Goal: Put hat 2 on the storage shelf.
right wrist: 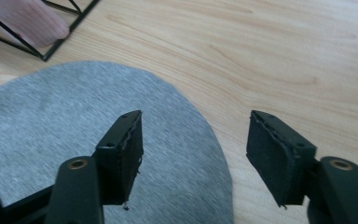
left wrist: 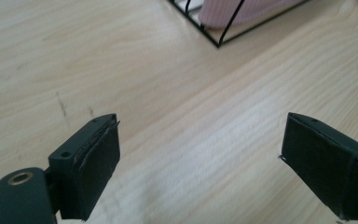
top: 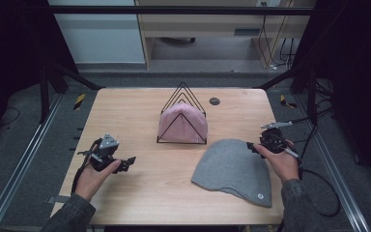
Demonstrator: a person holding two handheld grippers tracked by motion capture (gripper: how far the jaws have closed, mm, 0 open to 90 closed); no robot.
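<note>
Both grippers are held low over a light wooden table [top: 140, 188], each in one of the person's hands. At the left side of the table, the left gripper [top: 125, 164] is gripped by the left hand [top: 94, 178] and is pointed toward the right; its jaws are seen wide apart in the left gripper view, with nothing between them but bare wood grain. At the right side, the right gripper [top: 252, 147] is gripped by the right hand [top: 281, 162], its jaws also spread apart and holding nothing — in the right gripper view one jaw is seen above the grey hat's edge and the other above bare wood.

A grey knitted hat [top: 234, 171] is laid flat on the near right part of the table, just beside the right gripper, with a small round tag near its near edge. Behind it, at the table's centre, a black wire rack [top: 182, 96] of triangular frames is set upright, and a pink hat [top: 181, 126] is lodged inside it. A small dark round disc [top: 214, 101] is set into the table's far side, right of the rack. Black cables are trailed from both grippers.
</note>
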